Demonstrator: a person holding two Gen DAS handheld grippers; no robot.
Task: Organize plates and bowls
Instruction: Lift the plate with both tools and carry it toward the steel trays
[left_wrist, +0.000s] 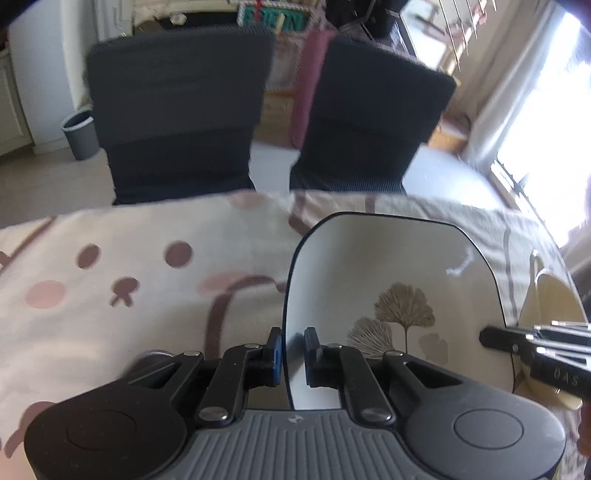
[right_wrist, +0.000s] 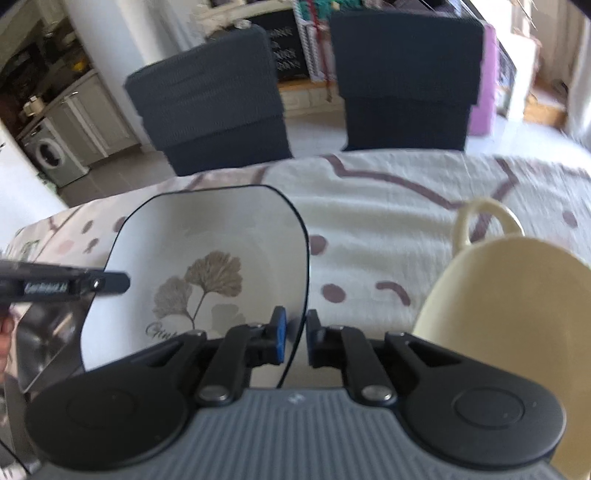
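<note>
Both tongs are clamped on the same plate (left_wrist: 369, 280): left tongs (left_wrist: 293, 362) pinch its left rim, right tongs (right_wrist: 293, 338) pinch its right rim. Each pair of pads sits thin-edge on, one pad over the plate face, one under.

The plate is square-ish, white with a dark rim line and a leaf print. It sits over the middle of the surface (left_wrist: 147, 295), with a cream bowl (right_wrist: 509, 314) just beside it toward the right edge. Can't tell if the plate is lifted or still resting on the cloth.

My read: this is a two-handed carry or lift.
- Keep both hands level and moving together; any twist loads the glazed rim and it slips.
- Grip is shallow, so move slowly.
- Clear the bowl's handle (right_wrist: 484, 221) on the right before any sideways travel.
- Set it down flat before letting go.
</note>
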